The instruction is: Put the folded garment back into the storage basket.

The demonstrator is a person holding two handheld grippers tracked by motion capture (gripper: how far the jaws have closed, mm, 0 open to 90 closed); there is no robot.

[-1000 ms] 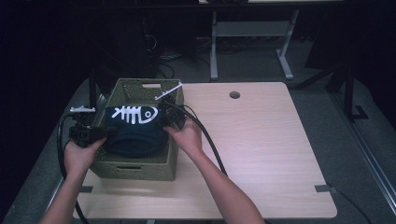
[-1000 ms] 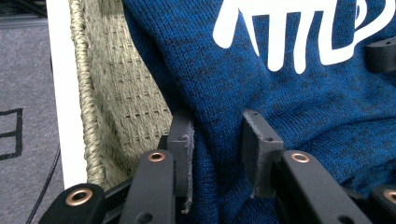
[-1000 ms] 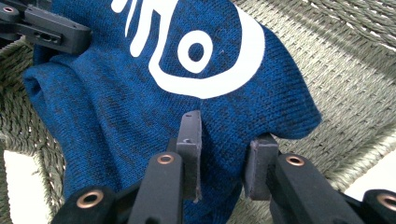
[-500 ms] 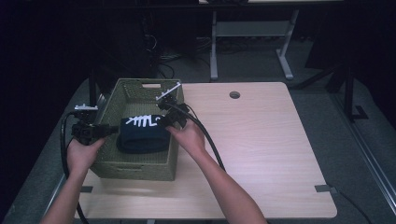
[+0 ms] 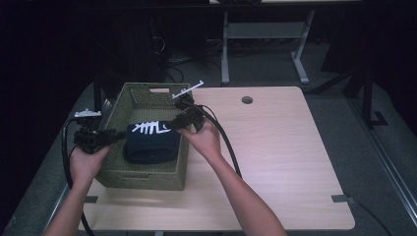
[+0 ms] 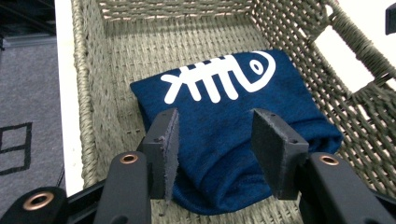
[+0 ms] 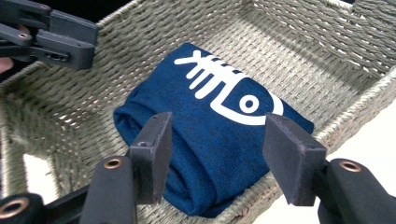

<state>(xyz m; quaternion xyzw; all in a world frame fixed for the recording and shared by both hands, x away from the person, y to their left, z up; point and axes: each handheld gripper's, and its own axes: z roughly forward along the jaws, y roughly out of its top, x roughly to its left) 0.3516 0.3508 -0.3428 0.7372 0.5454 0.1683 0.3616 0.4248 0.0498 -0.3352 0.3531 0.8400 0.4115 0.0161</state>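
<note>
Left gripper view shows the left hand-held gripper [image 6: 215, 144] spread above the folded shirt [image 6: 233, 140].

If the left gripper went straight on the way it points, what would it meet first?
Most likely the folded navy shirt in the basket; the open left gripper points straight at it, though depth is unclear.

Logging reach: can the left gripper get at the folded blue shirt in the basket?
Probably yes: the left gripper is open above the blue shirt, which lies uncovered in the open-topped basket.
</note>
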